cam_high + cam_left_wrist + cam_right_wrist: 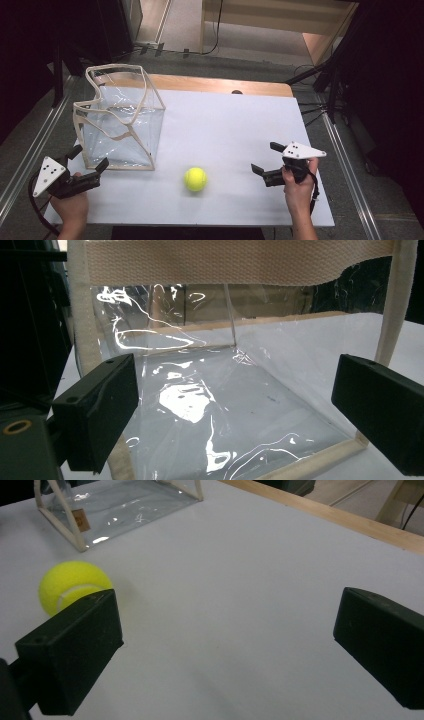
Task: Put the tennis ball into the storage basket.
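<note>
- My left claw [89, 159] gapes empty at the clear plastic tote bag with cream webbing trim [120, 117], ready to steady it.
- My right claw [264, 158] gapes empty too; the yellow-green felt tennis ball [195, 179] lies on the white bench [235, 130] at its nine o'clock, clear for scooping.

White table [235, 130]; wooden strip [225, 85] along its far edge.
</note>
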Available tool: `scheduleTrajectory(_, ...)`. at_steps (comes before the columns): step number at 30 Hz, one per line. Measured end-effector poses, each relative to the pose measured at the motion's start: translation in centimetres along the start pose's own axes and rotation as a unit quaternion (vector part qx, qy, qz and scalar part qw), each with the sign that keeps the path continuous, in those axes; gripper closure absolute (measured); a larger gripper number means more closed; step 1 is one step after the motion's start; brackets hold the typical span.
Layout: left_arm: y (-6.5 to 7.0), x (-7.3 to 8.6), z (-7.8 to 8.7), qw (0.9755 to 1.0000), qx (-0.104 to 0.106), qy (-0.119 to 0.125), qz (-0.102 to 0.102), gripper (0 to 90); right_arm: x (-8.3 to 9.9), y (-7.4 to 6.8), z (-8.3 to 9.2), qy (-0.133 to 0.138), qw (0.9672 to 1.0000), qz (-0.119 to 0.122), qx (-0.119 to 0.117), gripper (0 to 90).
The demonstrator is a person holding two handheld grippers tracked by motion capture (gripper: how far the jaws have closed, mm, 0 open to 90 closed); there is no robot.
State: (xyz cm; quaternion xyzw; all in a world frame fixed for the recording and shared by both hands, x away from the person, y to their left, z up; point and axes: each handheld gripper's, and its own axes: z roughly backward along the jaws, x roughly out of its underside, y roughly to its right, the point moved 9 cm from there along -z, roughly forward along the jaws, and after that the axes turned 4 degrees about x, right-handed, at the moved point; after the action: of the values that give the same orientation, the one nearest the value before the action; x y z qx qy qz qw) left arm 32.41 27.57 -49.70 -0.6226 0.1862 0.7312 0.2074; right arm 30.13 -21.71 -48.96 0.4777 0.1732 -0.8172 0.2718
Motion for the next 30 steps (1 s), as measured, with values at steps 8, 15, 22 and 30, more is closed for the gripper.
scheduleTrajectory(8,0.0,0.0,0.0,1.0,0.0,0.0,0.001,5.3,-1.6,-1.9,-1.3,-0.022,0.9994,0.016,-0.021,0.0)
scheduleTrajectory(15,0.0,0.0,0.0,1.0,0.0,0.0,0.0,5.4,-2.7,-3.1,-2.3,-0.027,0.9988,0.032,-0.024,6.3)
scheduleTrajectory(22,0.0,0.0,0.0,1.0,0.0,-0.001,-0.001,5.3,-3.4,-4.8,-3.2,-0.039,0.9968,0.05,-0.049,6.2)
scheduleTrajectory(30,0.0,0.0,0.0,1.0,0.0,-0.001,-0.001,5.4,-3.9,-6.7,-4.6,-0.056,0.9934,0.07,-0.071,6.2)
